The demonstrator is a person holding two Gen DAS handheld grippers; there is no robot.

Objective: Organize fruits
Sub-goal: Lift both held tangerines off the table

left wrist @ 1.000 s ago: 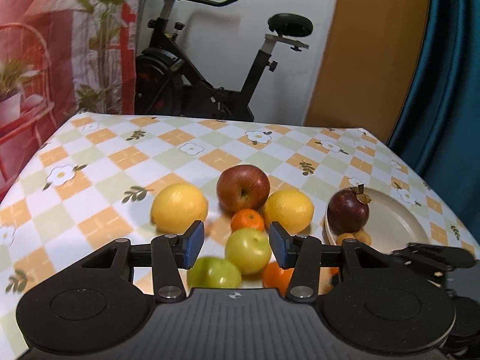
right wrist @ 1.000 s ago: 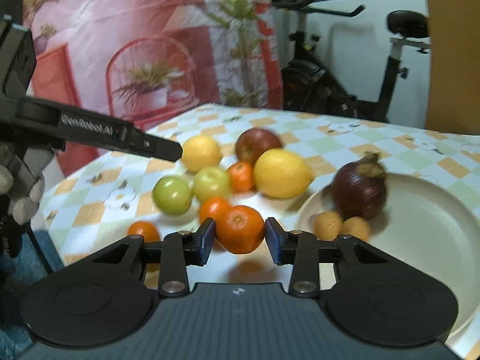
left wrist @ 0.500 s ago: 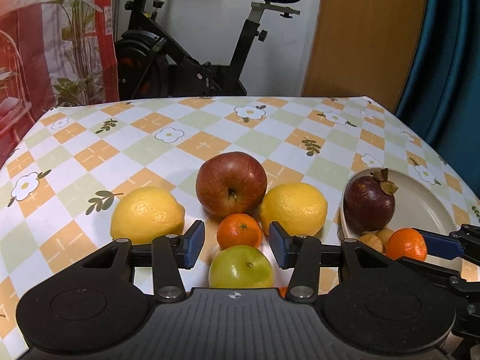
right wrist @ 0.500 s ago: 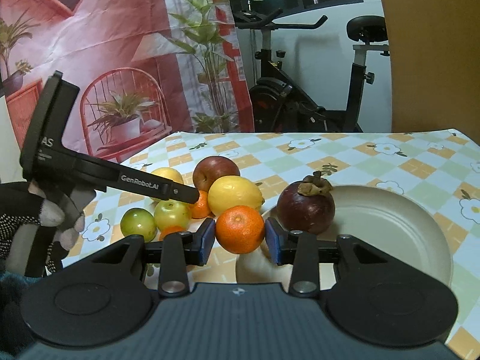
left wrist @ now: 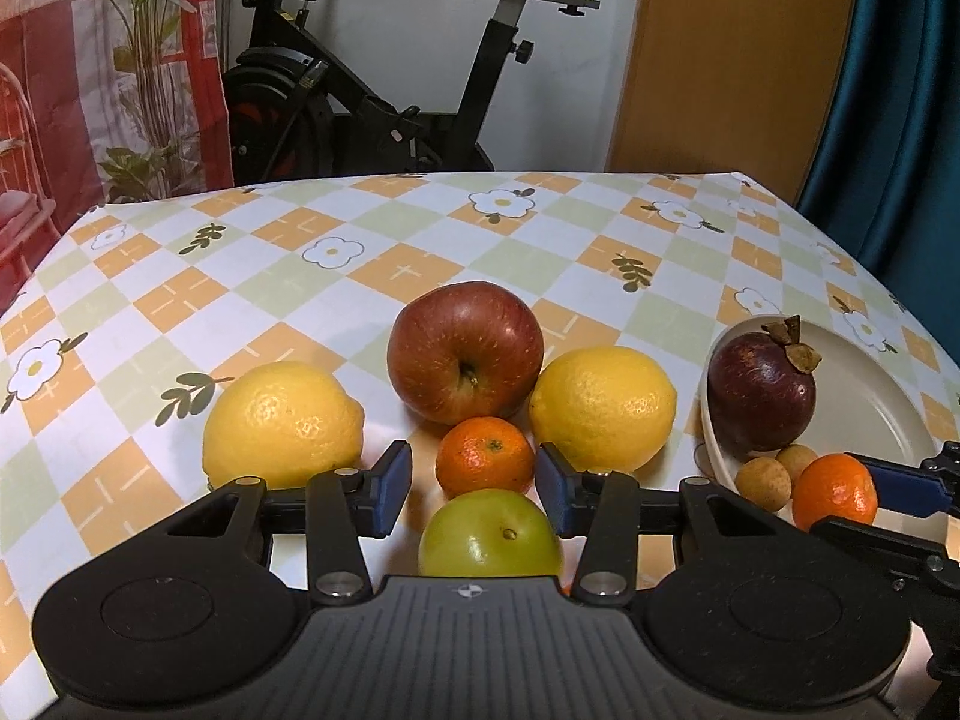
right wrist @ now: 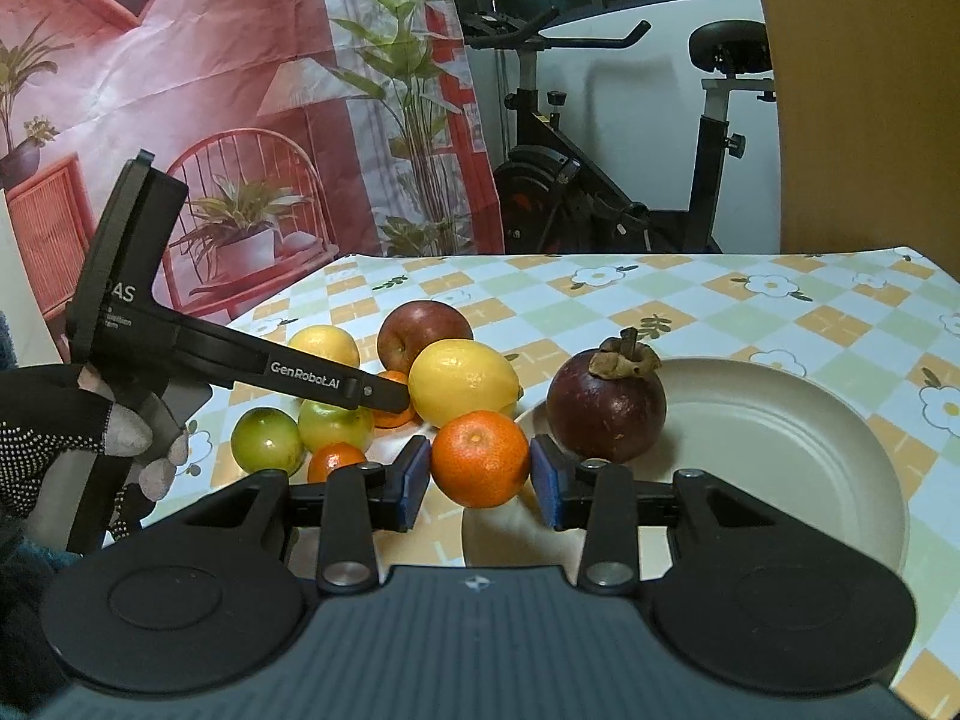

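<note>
My left gripper (left wrist: 474, 489) hangs low over the fruit pile, its jaws closing. A small mandarin (left wrist: 485, 462) sits between the blue pads (left wrist: 390, 489) without touching them. A green fruit (left wrist: 491, 534) lies just beneath. A red apple (left wrist: 465, 351) and two lemons (left wrist: 282, 420) (left wrist: 603, 408) ring them. My right gripper (right wrist: 480, 480) is shut on a larger mandarin (right wrist: 480, 459), held over the near-left rim of the beige plate (right wrist: 810, 450). On the plate stand a mangosteen (right wrist: 606, 402) and two longans (left wrist: 762, 483).
Another green fruit (right wrist: 267, 441) and a small mandarin (right wrist: 336, 462) lie at the pile's left. A gloved hand (right wrist: 60, 438) holds the left gripper. An exercise bike (left wrist: 390, 90) stands beyond the table's far edge; a blue curtain (left wrist: 900, 90) hangs at right.
The left gripper moved forward and down over the pile, so the fruits loom larger. The right gripper carried its mandarin from above the cloth to the plate's rim beside the mangosteen.
</note>
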